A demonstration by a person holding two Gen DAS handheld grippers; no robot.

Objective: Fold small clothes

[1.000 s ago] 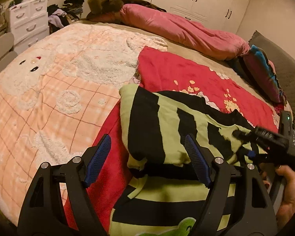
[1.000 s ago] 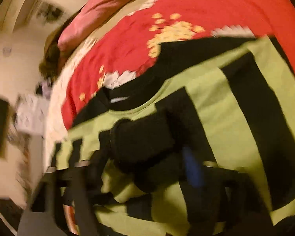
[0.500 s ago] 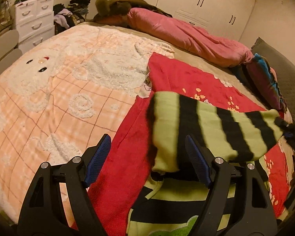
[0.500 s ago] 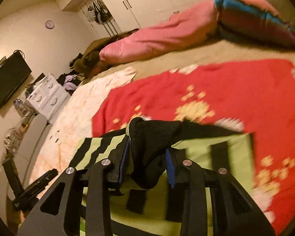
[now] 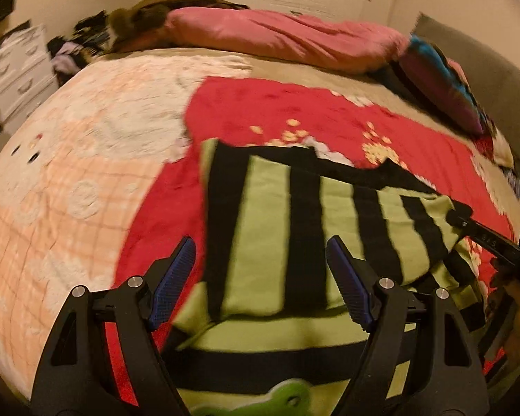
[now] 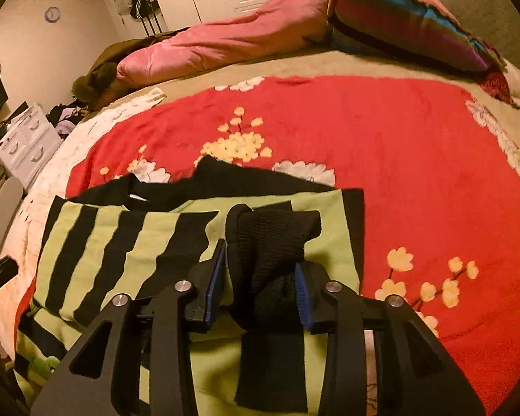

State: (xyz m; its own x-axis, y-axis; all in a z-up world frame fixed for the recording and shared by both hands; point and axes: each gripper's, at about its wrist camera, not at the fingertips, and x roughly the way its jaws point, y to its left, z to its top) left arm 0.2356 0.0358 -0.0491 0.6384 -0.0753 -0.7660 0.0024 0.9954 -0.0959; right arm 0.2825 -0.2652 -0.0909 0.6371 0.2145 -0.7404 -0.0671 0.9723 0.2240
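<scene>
Both my grippers are over the striped sweater (image 6: 128, 242) lying folded on the red blanket (image 6: 364, 131): my right gripper (image 6: 260, 284) is opening around the black cuff (image 6: 274, 239), which may slide back, while my left gripper (image 5: 260, 274) stands apart, empty.

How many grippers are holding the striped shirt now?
1. The right gripper, jaws opening, still has the striped shirt's black cuff between its pads; the left gripper hovers open above it.

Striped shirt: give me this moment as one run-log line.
shirt: on red blanket, sleeve folded across | right tool: opening, black cuff between pads | left tool: open, holding nothing
</scene>
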